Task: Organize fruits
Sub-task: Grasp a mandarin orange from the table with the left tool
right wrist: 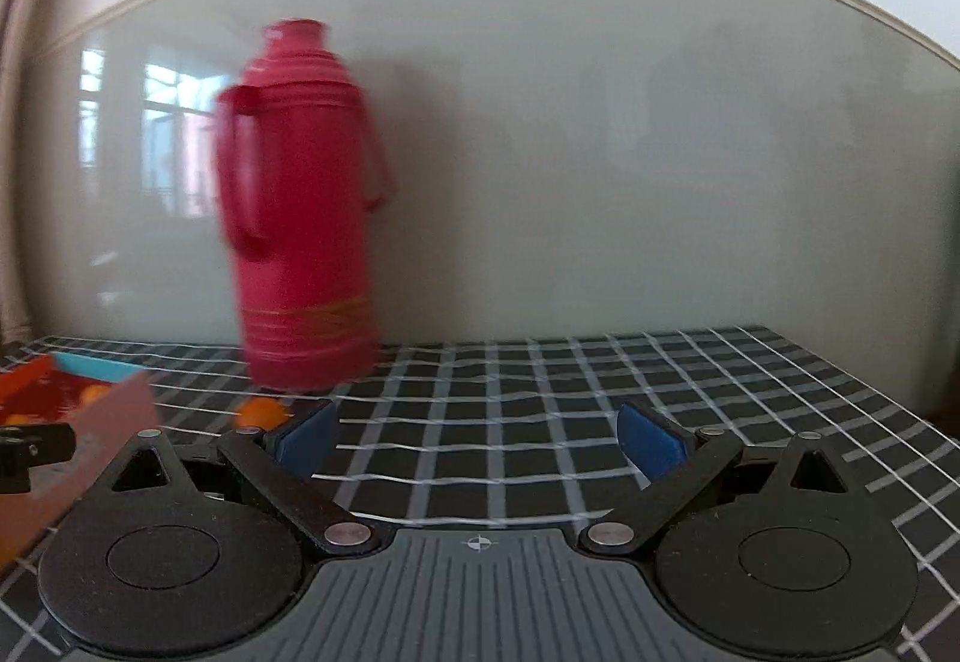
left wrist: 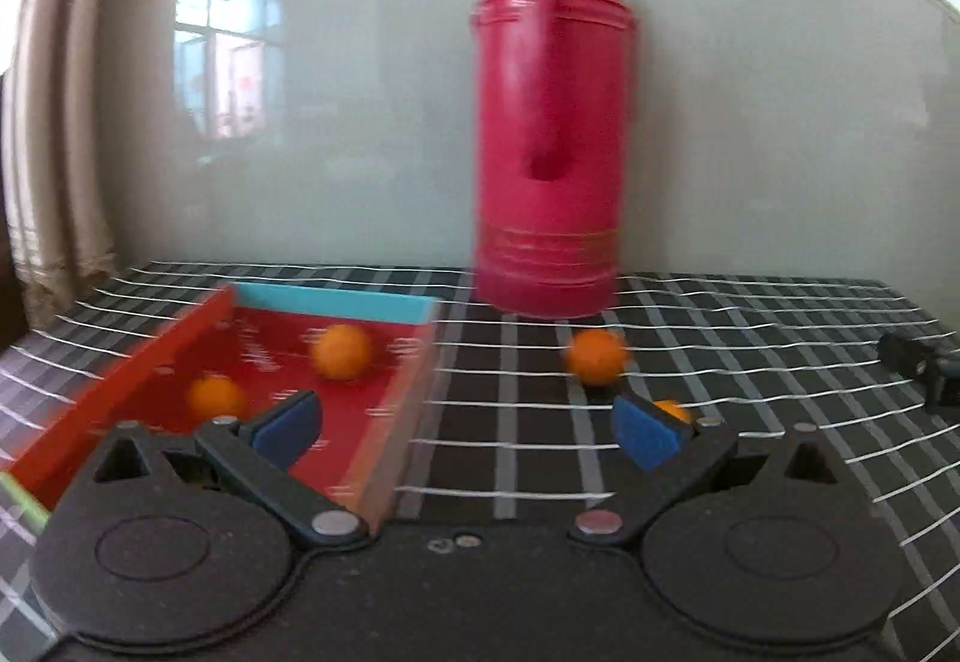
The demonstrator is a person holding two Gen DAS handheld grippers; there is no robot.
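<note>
A red box (left wrist: 384, 422) with a blue far wall lies on the checked tablecloth at left. Two small oranges (left wrist: 342, 351) (left wrist: 215, 397) lie inside it. Another orange (left wrist: 596, 356) sits on the cloth right of the box, and one more orange (left wrist: 673, 410) peeks out behind my left gripper's right pad. My left gripper (left wrist: 468, 431) is open and empty, over the box's right wall. My right gripper (right wrist: 480, 437) is open and empty over bare cloth. In the right wrist view the box (right wrist: 114, 398) is at far left with an orange (right wrist: 259, 410) beside it.
A tall red thermos (left wrist: 549, 134) stands at the back against a glossy wall; it also shows in the right wrist view (right wrist: 300, 218). The right gripper's black tip (left wrist: 918, 362) shows at the left view's right edge. The table edge lies at right.
</note>
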